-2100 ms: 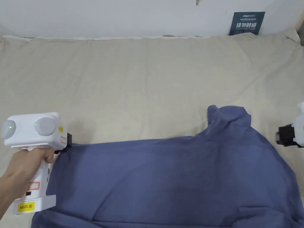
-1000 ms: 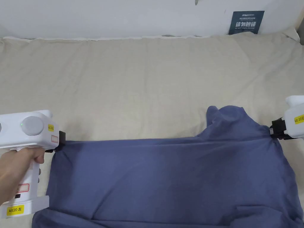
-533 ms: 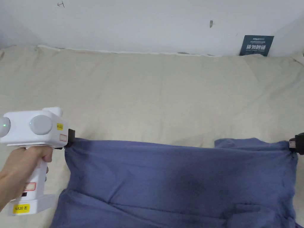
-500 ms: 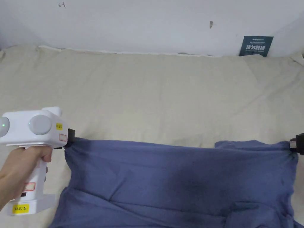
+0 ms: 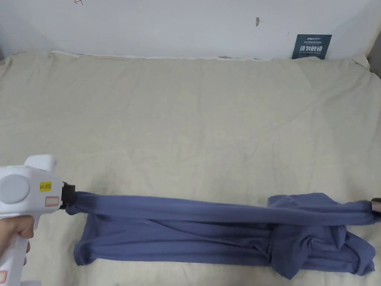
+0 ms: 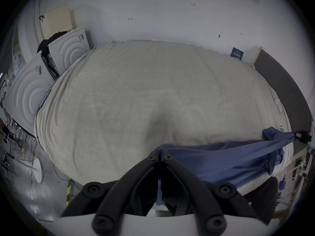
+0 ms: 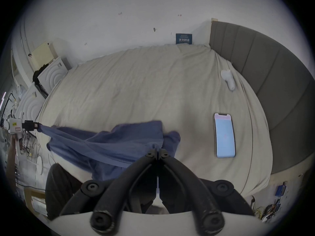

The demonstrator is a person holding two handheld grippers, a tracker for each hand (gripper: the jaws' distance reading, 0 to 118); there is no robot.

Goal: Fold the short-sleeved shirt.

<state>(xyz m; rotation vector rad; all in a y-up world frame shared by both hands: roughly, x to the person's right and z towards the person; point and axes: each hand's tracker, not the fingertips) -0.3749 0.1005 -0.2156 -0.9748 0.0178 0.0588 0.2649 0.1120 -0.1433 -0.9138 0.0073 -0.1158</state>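
- The shirt (image 5: 208, 231) lies on the bed (image 5: 193, 123) along its near edge, well apart from the wall sign (image 5: 311, 46). Its lower layer rests on the sheet while one edge is stretched taut above it.
- Our left gripper (image 5: 70, 196) has its jaws together on the shirt's left corner; in the left gripper view, blue cloth sits in the seam between them (image 6: 159, 156).
- Our right gripper (image 5: 375, 205) is clamped on the shirt's right end, with fabric pinched at the tips in its own view (image 7: 158, 152).
- We judge the step to be carrying this taut edge over to lay a clean fold.
- To do it well, we should keep both grips at even height and equal tension, so the edge stays straight.
- The bunched sleeve (image 5: 297, 247) near the shirt's right end looks likely to crease; we should lower slowly and let it flatten.
- We should set the edge down parallel to the shirt's lower hem before letting go.
- The phone (image 7: 224, 135) lies right of the shirt, so we steer clear of it.
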